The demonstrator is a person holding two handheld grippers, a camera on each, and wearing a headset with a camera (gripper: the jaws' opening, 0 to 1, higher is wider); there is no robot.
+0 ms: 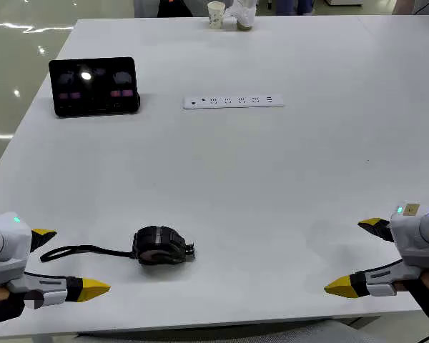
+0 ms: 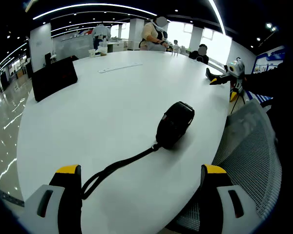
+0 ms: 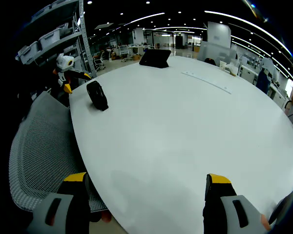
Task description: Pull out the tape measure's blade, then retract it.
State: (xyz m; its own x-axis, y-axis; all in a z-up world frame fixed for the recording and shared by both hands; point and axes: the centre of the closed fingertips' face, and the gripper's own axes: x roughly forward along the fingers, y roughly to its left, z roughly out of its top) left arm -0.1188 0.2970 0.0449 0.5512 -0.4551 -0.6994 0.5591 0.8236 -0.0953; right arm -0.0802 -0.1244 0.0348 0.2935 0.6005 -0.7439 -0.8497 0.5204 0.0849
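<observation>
A: What takes up most of the frame?
B: A white table (image 1: 272, 200). In the upper left of the head view a dark screen (image 1: 94, 86) stands propped up. Right of it, near top centre, a white power strip (image 1: 233, 101) lies flat.
A: And the tongs?
B: The left tongs (image 1: 71, 261) are at the lower left and the right tongs (image 1: 352, 256) at the lower right. Both are spread wide, yellow tips apart.
A: The tape measure?
B: The black tape measure (image 1: 161, 246) lies on the table at lower centre-left, just right of the left tongs and well apart from the right ones. Its strap (image 1: 79, 251) trails left, between the left tongs' tips. The blade's hook seems flush with the case, though it's small.
A: Anything smaller?
B: A paper cup (image 1: 216, 13) at the top edge.
</observation>
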